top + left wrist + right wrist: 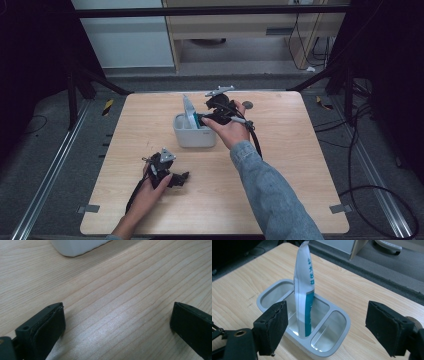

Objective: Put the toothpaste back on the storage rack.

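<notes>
Left gripper (181,178) sits low on table (280,165) at abt 7 o'clock from centre, held in left hand (150,192), jaws pointing toward 3 o'clock; in left gripper view (117,322) jaws stand wide apart w/ nothing but bare wood between them, and a corner of the white holder (75,246) shows at 11 o'clock. Moving right: holder (195,136) stands near table centre, slightly toward 12 o'clock, a white tray w/ three wells in a row. Tube (190,112), white w/ teal lower part, stands nearly upright in the middle well, top leaning a bit toward 11 o'clock in high view; in right gripper view tube (304,290) rises from middle well of holder (342,315), end wells look bare. Right gripper (202,119) is just at 3 o'clock of the tube, held by right hand (232,129), sleeve running off toward 5 o'clock. In right gripper view (325,325) its jaws are spread, one pad (274,322) near the tube at 9 o'clock side, the other (387,325) well off at 3 o'clock; neither pad presses the tube, so no grip. Small dark disc (247,105) lies on table at 1 o'clock of right hand.
</notes>
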{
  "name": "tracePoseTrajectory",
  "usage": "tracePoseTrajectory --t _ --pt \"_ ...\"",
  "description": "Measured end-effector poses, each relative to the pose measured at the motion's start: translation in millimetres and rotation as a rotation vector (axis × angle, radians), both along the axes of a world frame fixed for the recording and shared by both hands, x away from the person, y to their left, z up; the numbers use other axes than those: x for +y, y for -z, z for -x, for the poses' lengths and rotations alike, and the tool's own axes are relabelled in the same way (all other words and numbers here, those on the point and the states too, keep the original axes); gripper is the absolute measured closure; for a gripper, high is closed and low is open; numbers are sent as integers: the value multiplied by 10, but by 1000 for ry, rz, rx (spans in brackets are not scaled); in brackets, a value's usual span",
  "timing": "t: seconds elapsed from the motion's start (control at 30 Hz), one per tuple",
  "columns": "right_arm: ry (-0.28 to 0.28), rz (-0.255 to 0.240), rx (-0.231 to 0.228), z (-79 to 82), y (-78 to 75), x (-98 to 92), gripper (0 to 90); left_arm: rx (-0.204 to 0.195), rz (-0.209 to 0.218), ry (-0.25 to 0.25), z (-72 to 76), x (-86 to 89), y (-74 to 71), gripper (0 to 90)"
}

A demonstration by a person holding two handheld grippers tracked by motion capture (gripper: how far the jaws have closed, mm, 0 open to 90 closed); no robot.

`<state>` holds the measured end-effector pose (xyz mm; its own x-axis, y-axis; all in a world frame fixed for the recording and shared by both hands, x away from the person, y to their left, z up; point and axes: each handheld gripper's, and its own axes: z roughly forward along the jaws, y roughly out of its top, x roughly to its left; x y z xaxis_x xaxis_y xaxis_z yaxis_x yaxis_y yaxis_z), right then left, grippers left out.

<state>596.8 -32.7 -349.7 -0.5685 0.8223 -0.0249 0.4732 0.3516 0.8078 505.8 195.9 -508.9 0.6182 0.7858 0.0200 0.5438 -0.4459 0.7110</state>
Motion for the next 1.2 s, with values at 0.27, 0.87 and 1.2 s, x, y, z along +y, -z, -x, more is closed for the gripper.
tracePoseTrajectory --t 0.27,0.87,1.2 --pt "0 4 3 14 -20 -90 109 0 1 0 1 0 0 0" --pt "-15 101 -50 83 -51 -322 131 0 1 -1 0 0 0 0" --pt "18 71 -91 181 22 -671 119 0 1 -1 1 -1 1 0"
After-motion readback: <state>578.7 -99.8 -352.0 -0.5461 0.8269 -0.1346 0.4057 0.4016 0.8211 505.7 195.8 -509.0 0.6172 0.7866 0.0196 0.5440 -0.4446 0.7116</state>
